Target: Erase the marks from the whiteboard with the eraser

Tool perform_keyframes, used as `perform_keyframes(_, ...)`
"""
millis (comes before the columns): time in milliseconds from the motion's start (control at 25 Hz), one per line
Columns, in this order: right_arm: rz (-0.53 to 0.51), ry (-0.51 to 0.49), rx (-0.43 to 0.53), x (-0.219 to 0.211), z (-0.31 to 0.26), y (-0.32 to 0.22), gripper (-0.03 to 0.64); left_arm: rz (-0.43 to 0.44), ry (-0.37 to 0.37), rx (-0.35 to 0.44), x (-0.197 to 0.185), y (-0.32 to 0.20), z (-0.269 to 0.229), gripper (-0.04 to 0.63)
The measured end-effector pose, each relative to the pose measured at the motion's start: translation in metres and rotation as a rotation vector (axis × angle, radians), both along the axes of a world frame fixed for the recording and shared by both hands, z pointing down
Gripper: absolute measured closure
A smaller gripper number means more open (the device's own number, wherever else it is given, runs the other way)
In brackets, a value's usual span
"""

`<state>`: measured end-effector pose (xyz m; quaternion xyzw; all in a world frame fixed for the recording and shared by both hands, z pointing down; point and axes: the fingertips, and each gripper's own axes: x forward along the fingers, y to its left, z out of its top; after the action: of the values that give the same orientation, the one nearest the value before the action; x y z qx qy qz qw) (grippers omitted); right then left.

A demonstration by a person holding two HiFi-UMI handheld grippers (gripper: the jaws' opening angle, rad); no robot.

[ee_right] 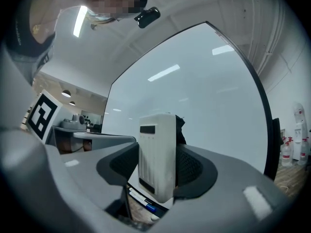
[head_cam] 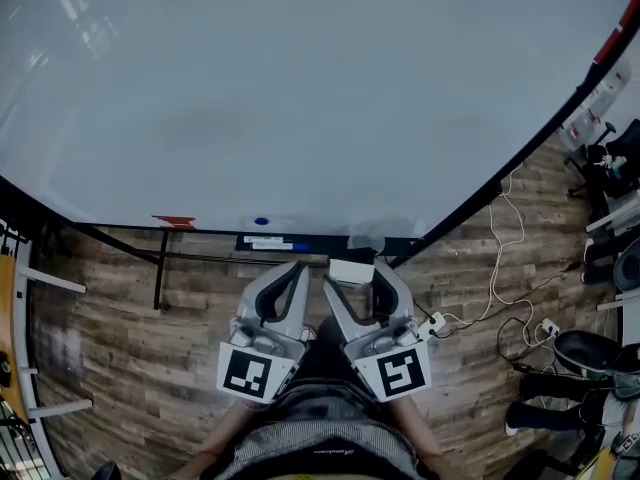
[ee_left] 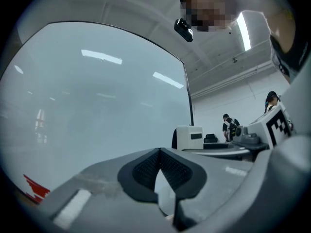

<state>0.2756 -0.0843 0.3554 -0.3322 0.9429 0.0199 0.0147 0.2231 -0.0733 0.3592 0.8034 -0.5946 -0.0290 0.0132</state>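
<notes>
White plastic eraser block point(ee_right: 155, 144) clamped in the right gripper point(ee_right: 156, 169), left gripper point(ee_left: 159, 168) closed empty, but scrubbing the glossy whiteboard point(head_cam: 300, 98) at 12 o'clock might twist it loose

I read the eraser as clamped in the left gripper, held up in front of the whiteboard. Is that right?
Not quite: the eraser is clamped in the right gripper, not the left, as the right gripper view shows. The left gripper has its jaws together on nothing. The rest holds: the eraser is held up in front of the whiteboard.
</notes>
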Motion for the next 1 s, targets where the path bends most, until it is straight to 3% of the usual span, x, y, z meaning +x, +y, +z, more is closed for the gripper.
perform_keyframes(400,0.076,0.005,0.036,0.051,-0.026,-0.056,0.388,0.067,0.003,0.017,0.053,-0.053,-0.026,0.592)
perform_keyframes(1000,0.113,-0.052,0.079,0.122,-0.054,-0.124,0.388,0.069,-0.002,0.047,0.100,-0.106,-0.033,0.592)
